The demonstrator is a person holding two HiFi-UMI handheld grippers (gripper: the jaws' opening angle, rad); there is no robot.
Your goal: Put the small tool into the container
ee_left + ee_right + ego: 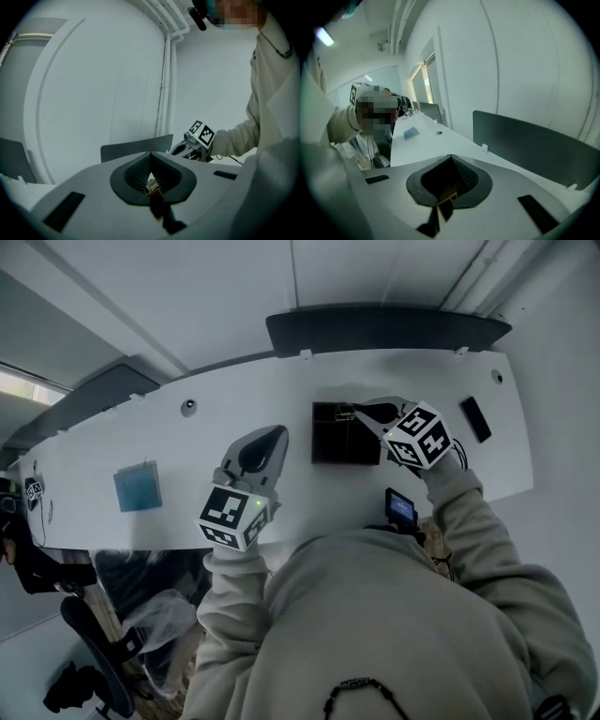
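Note:
A black square container lies on the white table in the head view. My right gripper hovers over its far edge, jaws shut. A small pale metallic piece, perhaps the small tool, shows right at its tips; I cannot tell whether it is held or lies in the container. In the right gripper view the right gripper has its jaws together with nothing visible between them. To the left of the container my left gripper hangs over bare table, also shut and empty. In the left gripper view the left gripper has its jaws together.
A blue square pad lies at the table's left. A flat black device sits at the right, and a small screen at the near edge. A dark divider panel runs behind the table, and a round grommet marks the back left.

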